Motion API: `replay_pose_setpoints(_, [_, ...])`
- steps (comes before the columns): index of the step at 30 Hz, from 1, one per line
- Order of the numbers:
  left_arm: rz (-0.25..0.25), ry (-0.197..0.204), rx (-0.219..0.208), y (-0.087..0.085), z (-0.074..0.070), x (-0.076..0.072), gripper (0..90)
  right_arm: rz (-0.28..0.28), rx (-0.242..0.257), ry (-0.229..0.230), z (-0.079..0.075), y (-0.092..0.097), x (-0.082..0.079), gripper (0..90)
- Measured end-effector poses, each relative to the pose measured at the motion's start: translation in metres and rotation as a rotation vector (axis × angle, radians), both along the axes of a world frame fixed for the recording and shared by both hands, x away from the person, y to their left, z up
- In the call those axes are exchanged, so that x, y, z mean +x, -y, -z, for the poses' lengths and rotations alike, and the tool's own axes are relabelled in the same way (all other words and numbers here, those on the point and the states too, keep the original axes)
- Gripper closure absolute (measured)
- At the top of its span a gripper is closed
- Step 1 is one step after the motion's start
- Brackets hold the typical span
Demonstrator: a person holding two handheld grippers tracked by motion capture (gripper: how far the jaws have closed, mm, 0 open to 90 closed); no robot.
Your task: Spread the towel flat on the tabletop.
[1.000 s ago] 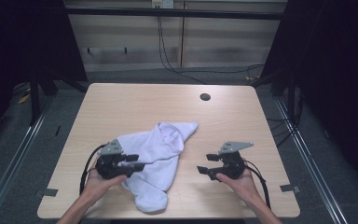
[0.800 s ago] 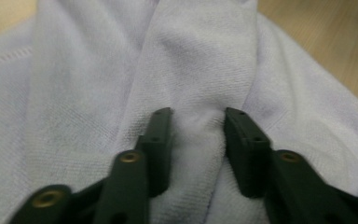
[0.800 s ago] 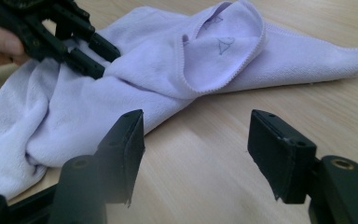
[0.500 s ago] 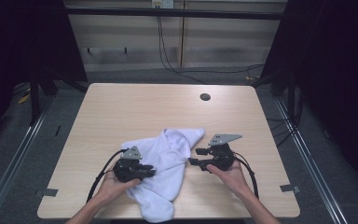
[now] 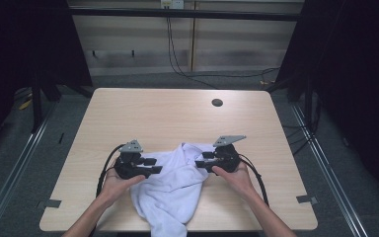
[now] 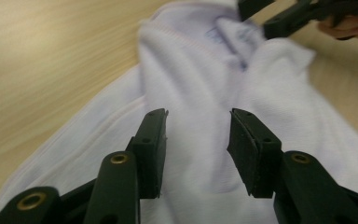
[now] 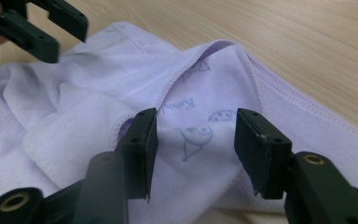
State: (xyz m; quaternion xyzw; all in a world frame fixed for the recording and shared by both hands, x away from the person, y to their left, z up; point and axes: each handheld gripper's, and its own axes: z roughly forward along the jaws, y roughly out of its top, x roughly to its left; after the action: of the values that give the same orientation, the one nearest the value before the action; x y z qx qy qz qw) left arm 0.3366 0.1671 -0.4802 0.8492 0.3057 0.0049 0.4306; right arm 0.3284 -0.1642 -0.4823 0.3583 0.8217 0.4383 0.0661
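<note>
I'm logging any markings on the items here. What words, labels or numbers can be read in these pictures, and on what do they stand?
"Kenn…": faint purple print on the white towel, between small drawn figures; the rest of the word is too faint and creased to read.
A bluish print on the towel in the left gripper view is too blurred to read.
No text is readable on the table or the grippers.

The left gripper [image 6: 196,140] hangs over a crumpled white towel [image 6: 205,84] with its jaws apart and nothing between them. The towel lies on a light wooden table [image 6: 42,51]. At the far right, the right gripper [image 6: 279,16] reaches the towel's edge.
</note>
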Motion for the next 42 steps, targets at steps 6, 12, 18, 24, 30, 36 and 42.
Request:
replay_pose_setpoints(6, [0.024, -0.028, 0.045, -0.002, 0.014, -0.003, 49.5, -0.029, -0.057, -0.022, 0.013, -0.007, -0.003, 36.7])
replay_pose_setpoints(12, [0.052, 0.029, 0.089, 0.007, 0.016, -0.012, 74.5, -0.03, -0.134, 0.01, 0.015, -0.015, -0.008, 38.7])
replay_pose_setpoints(18, [0.034, 0.026, 0.004, -0.004, 0.005, -0.009, 82.3, -0.027, -0.159, 0.014, 0.009, -0.019, -0.013, 75.4])
replay_pose_setpoints(24, [-0.047, 0.094, -0.129, -0.034, -0.022, -0.007, 82.5, 0.07, -0.118, 0.012, -0.008, 0.01, -0.004, 78.3])
replay_pose_setpoints(30, [-0.057, 0.155, -0.205, -0.036, -0.048, -0.01, 82.6, 0.117, -0.02, 0.081, -0.047, 0.032, -0.008, 78.9])
replay_pose_setpoints(36, [-0.098, 0.215, -0.285, -0.041, -0.081, -0.001, 82.8, 0.129, 0.089, 0.149, -0.091, 0.038, -0.004, 80.0])
replay_pose_setpoints(42, [-0.18, 0.31, -0.307, -0.04, -0.128, 0.031, 82.5, 0.173, 0.133, 0.19, -0.146, 0.035, 0.016, 80.0])
